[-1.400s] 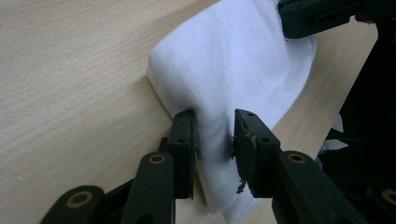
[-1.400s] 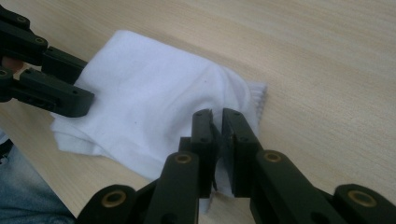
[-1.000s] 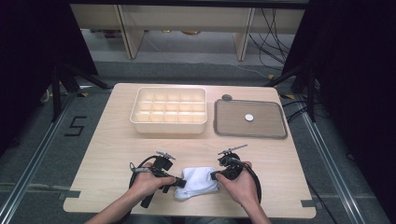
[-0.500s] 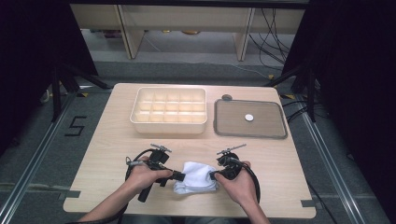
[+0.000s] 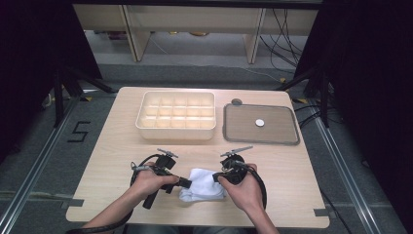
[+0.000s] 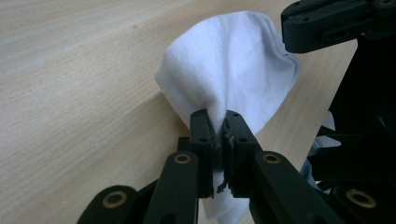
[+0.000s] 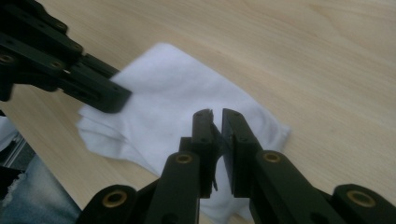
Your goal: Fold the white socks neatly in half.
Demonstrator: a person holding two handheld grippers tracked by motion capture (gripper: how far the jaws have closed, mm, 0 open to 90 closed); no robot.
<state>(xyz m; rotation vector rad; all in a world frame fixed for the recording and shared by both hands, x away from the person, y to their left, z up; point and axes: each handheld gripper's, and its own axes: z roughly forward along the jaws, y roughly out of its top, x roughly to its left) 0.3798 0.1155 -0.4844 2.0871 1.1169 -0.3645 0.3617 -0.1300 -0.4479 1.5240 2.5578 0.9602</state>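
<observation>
Bench: pale wood bench (image 5: 117, 161), and we're working at its near edge, close to the drop.
Cloth: our white cloth (image 5: 204, 184) lies bunched between both hands, partly folded.
Left tool: left tool (image 6: 218, 126) clamped tight on a pinch of cloth, lifting it into a peak.
Right tool: right tool (image 7: 218, 122) nearly closed on a fold of the same cloth.
Progress: we judge the fold underway, not yet flat or placed.
Room: plenty of bare wood ahead before the compartment box (image 5: 176, 116) and grey tray (image 5: 234, 131); little behind us.
</observation>
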